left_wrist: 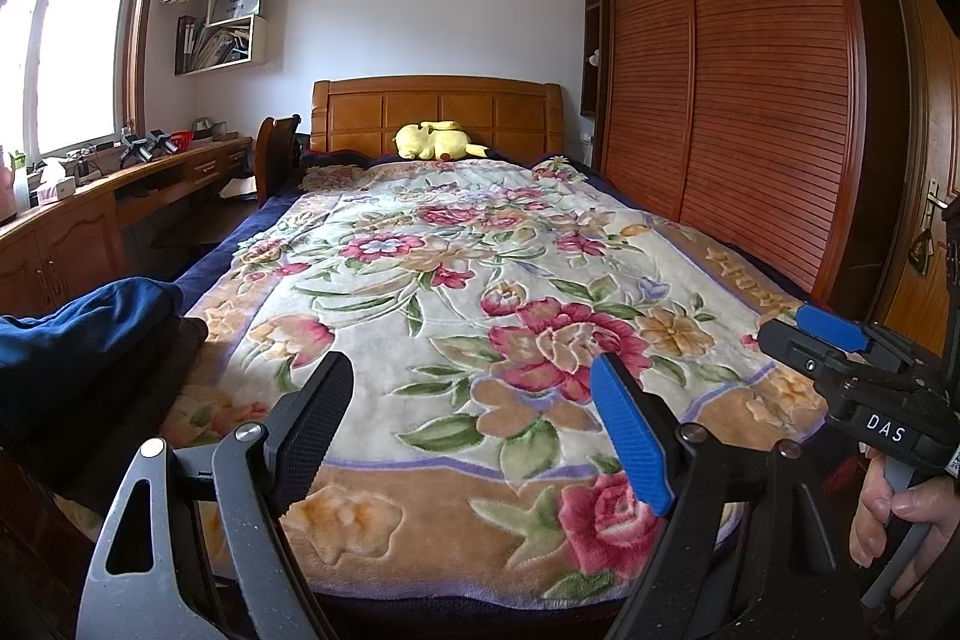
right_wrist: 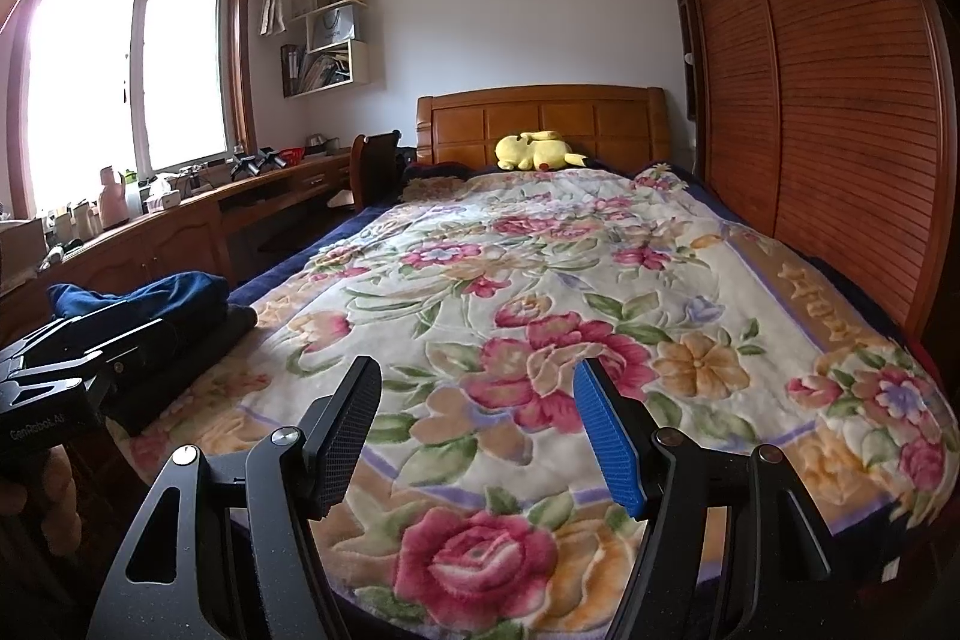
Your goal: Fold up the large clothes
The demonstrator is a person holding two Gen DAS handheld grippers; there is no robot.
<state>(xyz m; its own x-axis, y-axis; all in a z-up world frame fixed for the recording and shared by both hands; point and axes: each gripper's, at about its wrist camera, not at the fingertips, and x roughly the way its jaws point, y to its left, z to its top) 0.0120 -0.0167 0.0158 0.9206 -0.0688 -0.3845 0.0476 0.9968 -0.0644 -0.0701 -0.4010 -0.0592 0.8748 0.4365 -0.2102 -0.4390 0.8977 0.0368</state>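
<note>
A pile of clothes lies at the bed's near left corner: a dark blue garment (left_wrist: pixel 78 328) on top of a dark brown one (left_wrist: pixel 162 370). It also shows in the right wrist view (right_wrist: pixel 180 298). My left gripper (left_wrist: pixel 474 382) is open and empty, held above the foot of the bed, right of the pile. My right gripper (right_wrist: pixel 477 388) is open and empty, also above the foot of the bed. The right gripper's body shows at the right edge of the left wrist view (left_wrist: pixel 840 346).
The bed is covered by a floral blanket (left_wrist: pixel 456 280). A yellow plush toy (left_wrist: pixel 432 141) lies by the wooden headboard (left_wrist: pixel 438 112). A wooden wardrobe (left_wrist: pixel 750 88) stands along the right side. A desk (left_wrist: pixel 120 196) and a chair (left_wrist: pixel 276 154) stand at left under the window.
</note>
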